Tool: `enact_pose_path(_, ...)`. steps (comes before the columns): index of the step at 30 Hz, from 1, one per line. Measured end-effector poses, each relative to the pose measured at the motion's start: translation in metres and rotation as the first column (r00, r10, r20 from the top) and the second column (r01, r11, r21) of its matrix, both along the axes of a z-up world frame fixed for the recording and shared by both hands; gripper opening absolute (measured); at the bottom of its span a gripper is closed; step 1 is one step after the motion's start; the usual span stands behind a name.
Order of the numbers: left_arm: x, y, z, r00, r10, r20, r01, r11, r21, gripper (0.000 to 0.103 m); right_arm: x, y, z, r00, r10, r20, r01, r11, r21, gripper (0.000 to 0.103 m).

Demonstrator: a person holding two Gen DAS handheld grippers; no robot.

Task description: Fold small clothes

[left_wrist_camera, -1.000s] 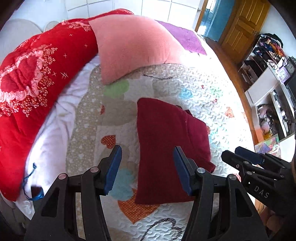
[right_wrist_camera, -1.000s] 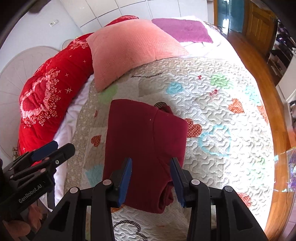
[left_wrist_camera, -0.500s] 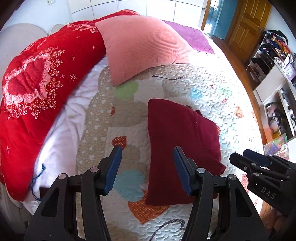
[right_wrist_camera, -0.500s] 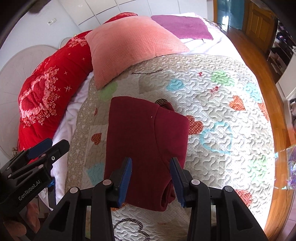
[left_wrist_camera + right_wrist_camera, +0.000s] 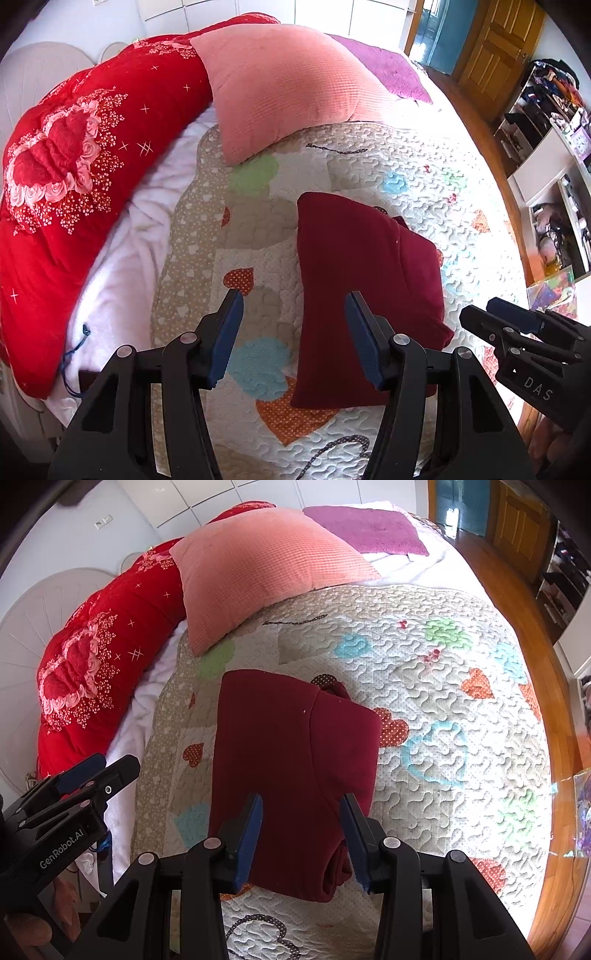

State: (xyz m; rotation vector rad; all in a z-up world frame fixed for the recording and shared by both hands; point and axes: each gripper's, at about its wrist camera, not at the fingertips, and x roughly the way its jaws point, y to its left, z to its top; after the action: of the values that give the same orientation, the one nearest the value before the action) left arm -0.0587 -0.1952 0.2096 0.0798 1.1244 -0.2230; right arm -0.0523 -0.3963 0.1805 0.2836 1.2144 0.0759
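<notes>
A dark red folded garment (image 5: pixel 291 768) lies on a cream quilt (image 5: pixel 436 686) patterned with coloured hearts. Beyond the garment: a salmon-pink ribbed pillow (image 5: pixel 266 568), a bright red rose-patterned duvet (image 5: pixel 96 672)

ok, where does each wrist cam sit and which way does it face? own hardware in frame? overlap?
Left wrist: sits on the left hand-held gripper, looks steeply down at the quilt; its own open fingers frame the folded maroon garment's left edge; the right hand-held gripper pokes in at right.
Right wrist: sits on the right hand-held gripper, looks steeply down, fingers open and straddling the garment's near edge; the left hand-held gripper shows at left.
Shared: garment, quilt, pink pillow, red comforter.
</notes>
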Motion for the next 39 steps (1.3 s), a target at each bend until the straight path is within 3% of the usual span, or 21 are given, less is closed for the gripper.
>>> enact_pose_path(24,-0.002,-0.011,-0.003,0.999,-0.03,-0.013,0.03,0.999,0.02,0.058,-0.004,-0.003,-0.006,1.0,-0.014,-0.015,0.014,1.0,0.021,0.043)
enact_pose_path(33,-0.006,-0.021,-0.005,0.998,-0.058,-0.003,0.058,0.995,0.08,0.058,-0.005,-0.006,-0.008,1.0,-0.023,-0.021,0.024,0.999,0.028,0.043)
enact_pose_path(39,-0.006,-0.024,-0.003,0.997,-0.074,-0.003,0.074,0.996,0.045,0.058,-0.007,-0.007,-0.01,0.999,-0.029,-0.026,0.03,0.999,0.03,0.043)
